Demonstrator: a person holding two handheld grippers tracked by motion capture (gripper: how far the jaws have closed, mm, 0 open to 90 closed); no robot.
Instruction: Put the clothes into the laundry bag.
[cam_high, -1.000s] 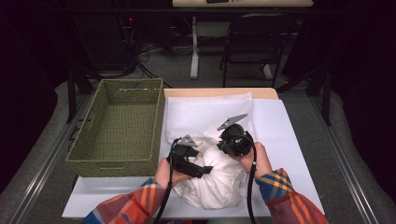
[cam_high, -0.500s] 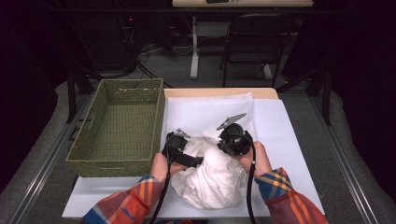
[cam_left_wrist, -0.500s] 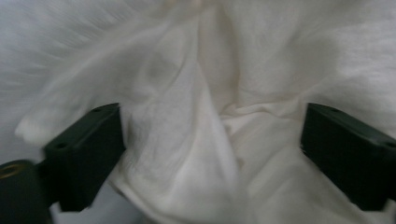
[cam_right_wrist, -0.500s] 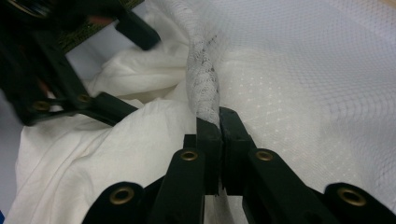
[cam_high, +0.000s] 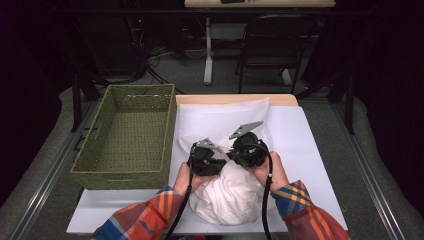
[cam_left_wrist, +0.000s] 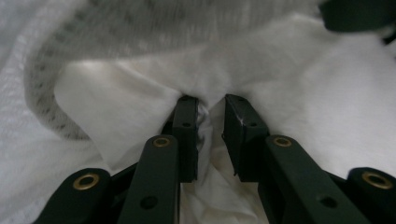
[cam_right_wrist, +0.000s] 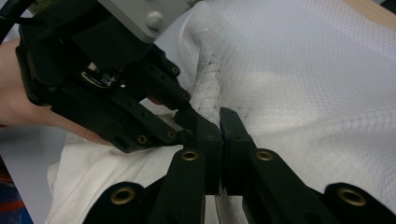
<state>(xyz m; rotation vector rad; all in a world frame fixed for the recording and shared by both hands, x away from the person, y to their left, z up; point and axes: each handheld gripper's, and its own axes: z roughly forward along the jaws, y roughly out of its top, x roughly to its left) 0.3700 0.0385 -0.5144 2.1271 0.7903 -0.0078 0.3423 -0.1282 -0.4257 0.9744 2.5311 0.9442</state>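
Observation:
A crumpled white cloth (cam_high: 230, 195) lies at the near middle of the table, its far end at the mouth of a white mesh bag (cam_high: 220, 117). My left gripper (cam_high: 222, 159) is shut on a fold of the cloth (cam_left_wrist: 303, 121), and the bag's grey mesh rim (cam_left_wrist: 140, 32) arches just above its jaws (cam_left_wrist: 210, 100). My right gripper (cam_high: 232, 154) is shut on the bag's rolled rim (cam_right_wrist: 208, 88), its tips (cam_right_wrist: 219, 116) almost touching the left gripper (cam_right_wrist: 93, 70). Mesh bag fabric (cam_right_wrist: 303, 70) spreads out to the right, and the cloth (cam_right_wrist: 102, 172) lies below.
A woven green basket (cam_high: 125, 176) stands empty to the left of the bag. A white sheet (cam_high: 310, 150) covers the table under everything. Both cables trail back toward the person's plaid sleeves. A chair and table legs stand beyond the far edge.
The left gripper has shifted a little to the right, closer to the right gripper, with the cloth in it. The right gripper has barely moved.

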